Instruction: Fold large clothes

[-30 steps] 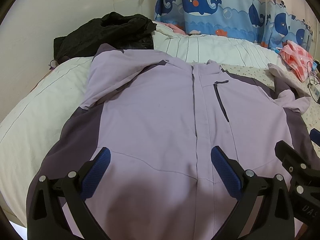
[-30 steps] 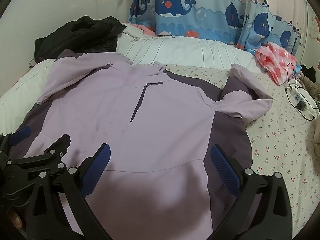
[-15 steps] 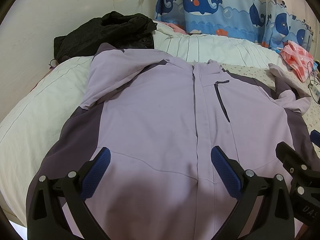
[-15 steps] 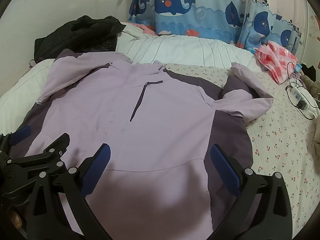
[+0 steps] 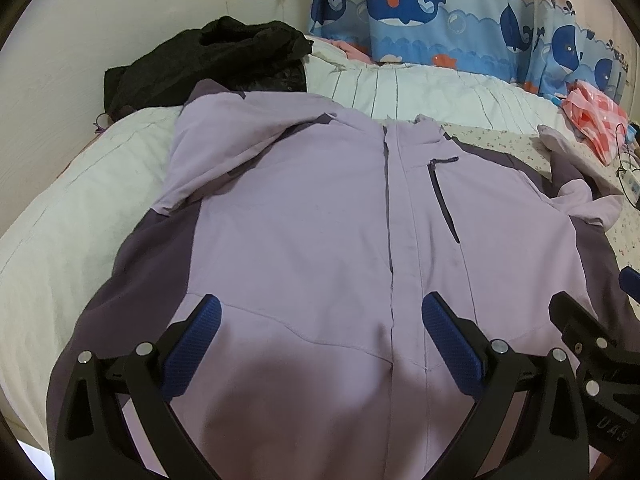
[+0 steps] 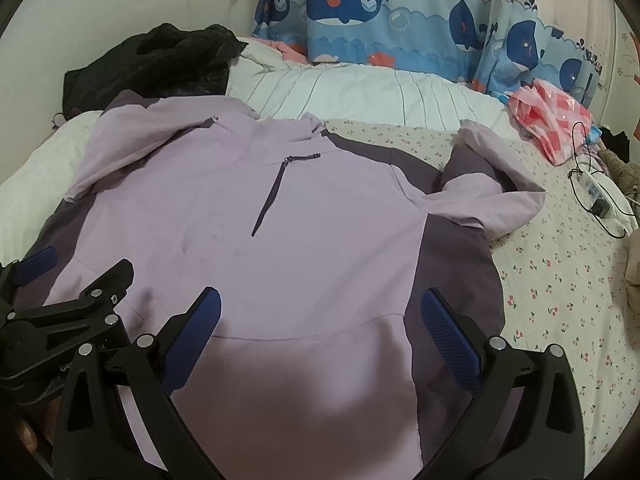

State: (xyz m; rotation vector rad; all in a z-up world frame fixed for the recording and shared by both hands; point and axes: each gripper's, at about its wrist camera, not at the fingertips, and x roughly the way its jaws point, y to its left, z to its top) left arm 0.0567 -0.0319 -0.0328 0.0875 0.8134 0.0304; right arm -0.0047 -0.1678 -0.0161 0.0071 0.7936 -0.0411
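Lilac jacket with darker purple side panels lay spread front-up across the bed, filling the centre of both views; its front closure ran down the middle and a dark chest-pocket zip slanted beside it. One sleeve lay folded at upper left of the frame, the other bunched at the right on the cherry-print sheet.

My left gripper hung above the hem at the bottom of its view, blue pads spread wide, nothing between them. My right gripper hung likewise over the lower right part of the jacket, pads wide apart, holding nothing. Each gripper showed at the edge of the other's view.

Other items: black garment, heaped at upper left against the wall; whale-print curtain, along the top; pink-and-white plastic bag, upper right; white power strip with cable, right edge.
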